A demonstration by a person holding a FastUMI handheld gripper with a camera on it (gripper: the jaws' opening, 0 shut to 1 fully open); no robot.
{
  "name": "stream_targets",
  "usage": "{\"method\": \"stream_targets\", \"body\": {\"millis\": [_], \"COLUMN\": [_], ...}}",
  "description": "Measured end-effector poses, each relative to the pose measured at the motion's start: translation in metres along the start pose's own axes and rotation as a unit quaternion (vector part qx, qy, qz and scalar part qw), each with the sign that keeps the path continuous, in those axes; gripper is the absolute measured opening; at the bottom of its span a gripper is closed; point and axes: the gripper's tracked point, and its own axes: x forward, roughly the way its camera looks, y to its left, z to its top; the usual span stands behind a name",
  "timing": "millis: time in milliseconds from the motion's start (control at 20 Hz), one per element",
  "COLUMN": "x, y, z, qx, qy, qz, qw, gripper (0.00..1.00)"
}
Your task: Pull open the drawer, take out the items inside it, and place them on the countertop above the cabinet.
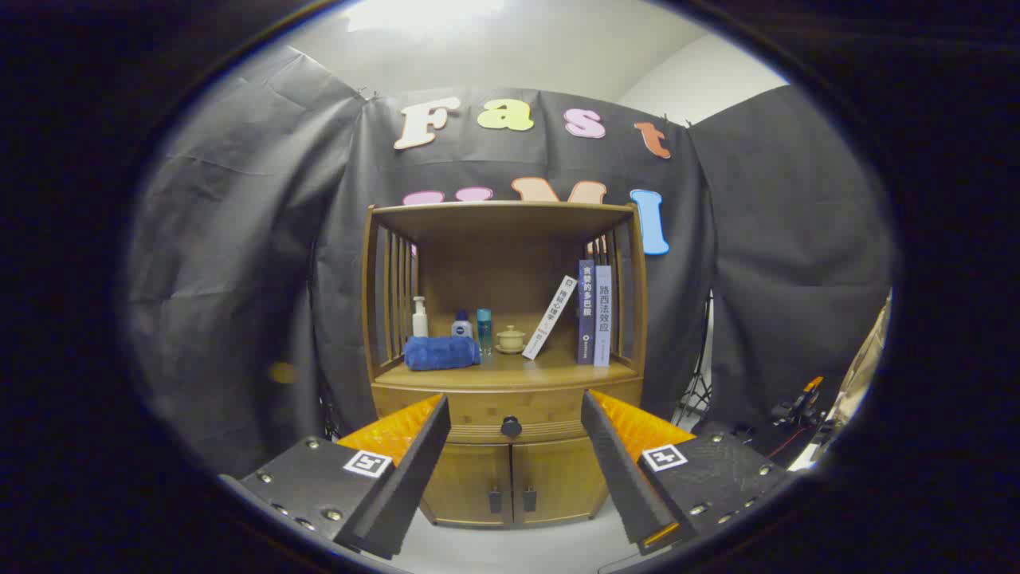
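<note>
A wooden cabinet (506,383) stands ahead against the booth wall. Its drawer (478,410) is closed and carries a dark round knob (511,427), which sits straight ahead between my fingers and some way beyond them. The countertop (550,368) above the drawer holds a rolled blue towel (441,352), small bottles (462,323), a small lidded cup (510,340) and books (594,315), one of them leaning. My gripper (510,430) is open with nothing between its fingers. What lies inside the drawer is hidden.
Below the drawer are two cabinet doors (514,482) with small dark handles. A slatted shelf top (502,215) roofs the countertop. Tripod legs and gear (789,414) stand to the right of the cabinet. Pale floor (510,550) lies in front.
</note>
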Motion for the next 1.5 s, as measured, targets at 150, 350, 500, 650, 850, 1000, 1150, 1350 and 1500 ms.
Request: {"method": "stream_targets", "body": {"millis": [150,350,500,650,850,1000,1150,1350,1500], "x": [0.003,0.005,0.004,0.005,0.009,0.017,0.032,0.061,0.088], "y": [-0.003,-0.003,0.002,0.003,-0.001,0.000,-0.008,-0.008,-0.010], "z": [-0.004,-0.009,-0.012,-0.011,-0.017,-0.032,-0.050,-0.072,-0.073], "qx": [0.001,-0.010,-0.010,-0.013,-0.024,-0.026,-0.024,-0.011,-0.001], "qy": [0.006,0.011,0.008,0.003,0.003,0.010,0.014,0.002,-0.040], "qz": [-0.003,-0.003,0.002,0.003,-0.004,0.002,-0.003,0.012,0.023], "qw": [1.000,1.000,1.000,1.000,1.000,1.000,1.000,1.000,0.999], "gripper": [0.98,0.98,0.98,0.98,0.98,0.98,0.98,0.99,0.98]}}
